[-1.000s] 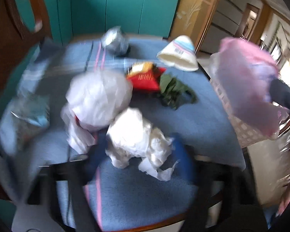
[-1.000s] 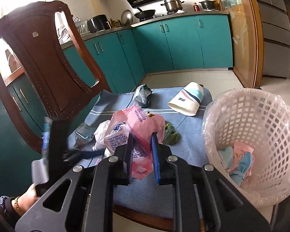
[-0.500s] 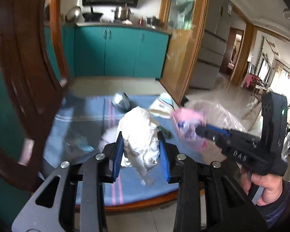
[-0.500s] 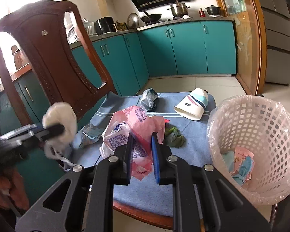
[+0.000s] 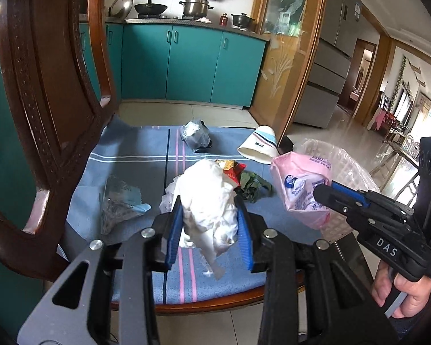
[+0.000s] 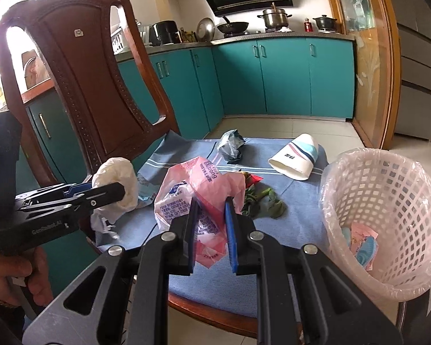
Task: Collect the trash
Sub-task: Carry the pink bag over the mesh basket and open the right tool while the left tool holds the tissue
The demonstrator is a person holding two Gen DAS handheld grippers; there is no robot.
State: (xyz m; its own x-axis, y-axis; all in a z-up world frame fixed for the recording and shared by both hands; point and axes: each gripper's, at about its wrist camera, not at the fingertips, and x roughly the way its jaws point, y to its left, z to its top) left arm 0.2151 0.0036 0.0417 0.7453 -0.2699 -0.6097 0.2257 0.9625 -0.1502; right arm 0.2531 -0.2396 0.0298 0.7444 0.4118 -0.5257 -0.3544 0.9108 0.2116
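Note:
My left gripper (image 5: 208, 201) is shut on a crumpled white paper wad (image 5: 209, 192), held up above the blue striped cloth (image 5: 135, 155) on the chair seat. The right wrist view shows that gripper (image 6: 120, 191) at the left with the wad (image 6: 117, 178). My right gripper (image 6: 211, 201) is shut on a pink plastic bag (image 6: 192, 184), just left of the white lattice basket (image 6: 388, 201). In the basket lie pink and blue scraps (image 6: 362, 238). On the cloth lie a tipped paper cup (image 6: 296, 158), a silver foil bag (image 6: 231, 146), a red wrapper (image 5: 232, 172) and green leaves (image 6: 264, 201).
A clear crumpled wrapper (image 5: 117, 204) lies on the cloth's left side. The carved wooden chair back (image 6: 80, 86) rises at the left. Teal kitchen cabinets (image 6: 287, 80) stand behind, across tiled floor. A hand (image 5: 399, 293) grips the right tool's handle.
The left gripper has closed on the white wad and lifted it off the cloth, pulling back and up. The right gripper still holds the pink bag, almost in place.

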